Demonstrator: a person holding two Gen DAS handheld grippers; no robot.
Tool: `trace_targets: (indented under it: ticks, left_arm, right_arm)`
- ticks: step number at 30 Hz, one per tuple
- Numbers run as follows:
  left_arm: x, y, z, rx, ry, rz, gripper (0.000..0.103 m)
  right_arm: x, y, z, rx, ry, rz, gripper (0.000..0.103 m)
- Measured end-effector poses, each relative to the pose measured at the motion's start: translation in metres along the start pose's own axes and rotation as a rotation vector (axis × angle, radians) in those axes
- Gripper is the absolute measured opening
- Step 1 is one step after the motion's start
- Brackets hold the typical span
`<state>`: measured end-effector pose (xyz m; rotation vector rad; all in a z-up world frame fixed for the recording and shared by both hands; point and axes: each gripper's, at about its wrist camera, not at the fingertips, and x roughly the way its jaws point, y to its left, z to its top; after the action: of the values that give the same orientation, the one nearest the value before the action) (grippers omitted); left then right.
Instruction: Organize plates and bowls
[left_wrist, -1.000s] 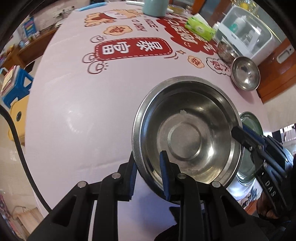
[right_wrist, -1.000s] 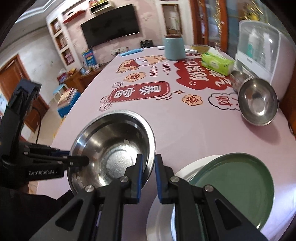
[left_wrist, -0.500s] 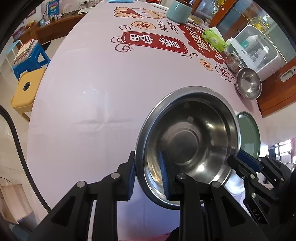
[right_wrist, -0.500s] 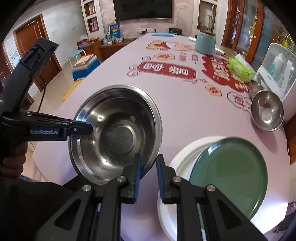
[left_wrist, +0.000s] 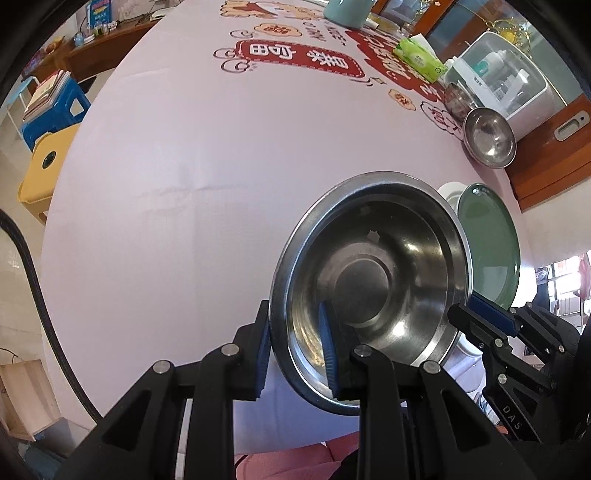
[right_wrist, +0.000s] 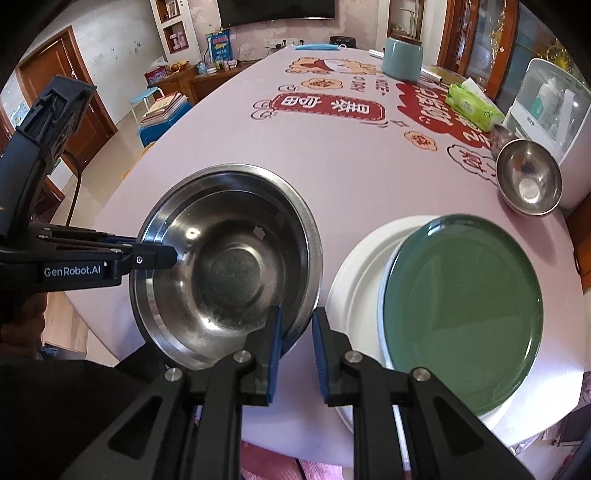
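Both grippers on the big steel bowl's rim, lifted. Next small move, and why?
Probably carry the large steel bowl toward the smaller steel bowl at the far right, to group the bowls. The left gripper and right gripper each clamp its rim on opposite sides, and the green plate already sits on the white plate.

steel bowl (right_wrist: 227, 264) tilted, lifted (rim pinched) | green plate (right_wrist: 461, 314) on white plate (right_wrist: 354, 273)
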<state>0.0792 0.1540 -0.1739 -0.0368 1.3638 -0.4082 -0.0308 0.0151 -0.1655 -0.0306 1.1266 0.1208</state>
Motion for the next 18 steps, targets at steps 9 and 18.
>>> trace_targets:
  ticks: [9,18]
  left_arm:
    - [-0.002,0.004,-0.002,-0.001,-0.015,0.005,0.028]
    - [-0.025,0.009,0.016,-0.009,-0.117,-0.039,0.039]
  right_arm:
    - [0.0,0.004,-0.002,-0.012,-0.011,-0.001,0.018]
    - [-0.005,-0.002,0.003,-0.012,-0.042,-0.05,0.029]
